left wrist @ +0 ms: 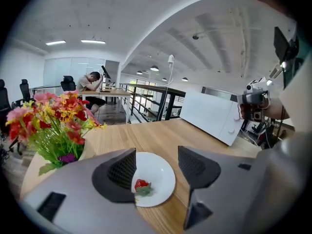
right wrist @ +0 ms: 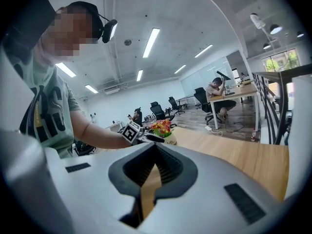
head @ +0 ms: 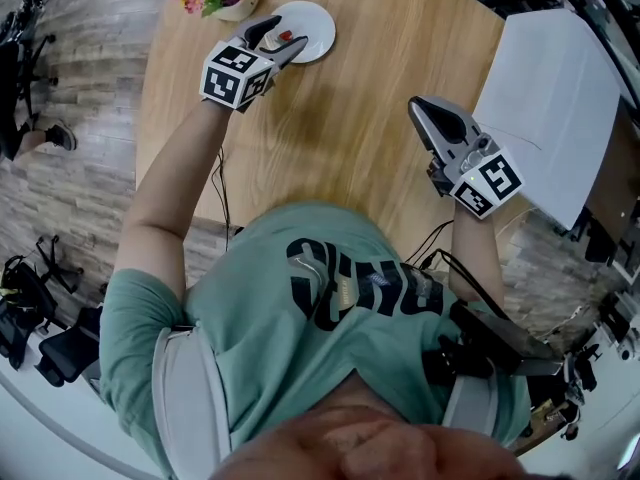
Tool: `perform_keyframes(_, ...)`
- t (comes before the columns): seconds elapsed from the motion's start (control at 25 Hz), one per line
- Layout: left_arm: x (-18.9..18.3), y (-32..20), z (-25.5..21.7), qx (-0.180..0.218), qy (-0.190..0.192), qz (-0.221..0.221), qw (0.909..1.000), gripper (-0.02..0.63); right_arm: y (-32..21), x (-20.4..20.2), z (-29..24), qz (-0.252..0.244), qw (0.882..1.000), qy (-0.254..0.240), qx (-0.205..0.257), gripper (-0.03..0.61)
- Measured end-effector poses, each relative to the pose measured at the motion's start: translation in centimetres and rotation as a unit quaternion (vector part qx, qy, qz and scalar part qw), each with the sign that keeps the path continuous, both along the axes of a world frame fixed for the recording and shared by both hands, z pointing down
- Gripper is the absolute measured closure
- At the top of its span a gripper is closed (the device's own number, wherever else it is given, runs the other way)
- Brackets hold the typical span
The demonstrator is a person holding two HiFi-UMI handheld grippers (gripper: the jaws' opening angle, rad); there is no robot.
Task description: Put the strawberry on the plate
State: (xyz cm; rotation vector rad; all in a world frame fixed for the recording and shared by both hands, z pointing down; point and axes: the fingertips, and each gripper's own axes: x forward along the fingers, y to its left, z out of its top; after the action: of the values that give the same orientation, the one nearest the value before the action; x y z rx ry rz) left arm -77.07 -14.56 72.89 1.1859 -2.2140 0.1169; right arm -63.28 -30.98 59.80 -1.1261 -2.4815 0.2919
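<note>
Left hand-held gripper (left wrist: 156,162) gapes above red, green-capped strawberry (left wrist: 141,185) on white plate (left wrist: 163,184).

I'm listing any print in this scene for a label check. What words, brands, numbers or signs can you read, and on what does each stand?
No text can be read for certain.
T-shirt: large dark letters, creased and partly hidden, not readable.
Cube of the left gripper: black-and-white square markers only, no words.
Cube of the right gripper: the same.
White box: no label shows.
</note>
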Motion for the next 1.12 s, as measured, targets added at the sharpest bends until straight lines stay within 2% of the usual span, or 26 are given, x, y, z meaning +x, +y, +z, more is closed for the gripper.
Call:
perform_keyframes(0.16, 0.4, 0.8, -1.2, 0.012, -0.003, -0.009, 0.9999, 0.360, 0.2, 0.2, -1.0, 0.003, 1.000, -0.008, 0.001, 0.571)
perform_keyframes(0.4, 6.8, 2.5, -6.8, 0.055, -0.020, 0.023, 0.9980, 0.362, 1.7, 5.9, -5.4, 0.028, 0.999, -0.032, 0.014, 0.571)
perform_keyframes(0.52, 8.5, 4.5, -9.6, 0.084, -0.025, 0.015, 0.9960, 0.364, 2.5, 6.4, -6.0, 0.025, 0.999, -0.035, 0.009, 0.571)
perform_keyframes(0.6, 9.4, 4.8, -11.7, 0.105, -0.035, 0.008, 0.9938, 0.415, 2.3, 6.4, -6.6, 0.020, 0.999, -0.039, 0.007, 0.571)
perform_keyframes(0.76, 12.4, 6.0, -15.7, 0.151, -0.056, -0.005, 0.9869, 0.559, 2.5, 7.0, -8.6, 0.011, 0.999, -0.047, 0.008, 0.571)
perform_keyframes(0.84, 14.3, 7.5, -17.2, 0.165, -0.067, -0.013, 0.9839, 0.604, 3.2, 7.6, -9.6, 0.005, 0.999, -0.049, 0.011, 0.571)
perform_keyframes(1.12, 17.9, 14.6, -20.8, 0.199, -0.084, -0.047, 0.9753, 0.609, 7.0, 8.7, -11.4, -0.008, 0.998, -0.053, 0.019, 0.571)
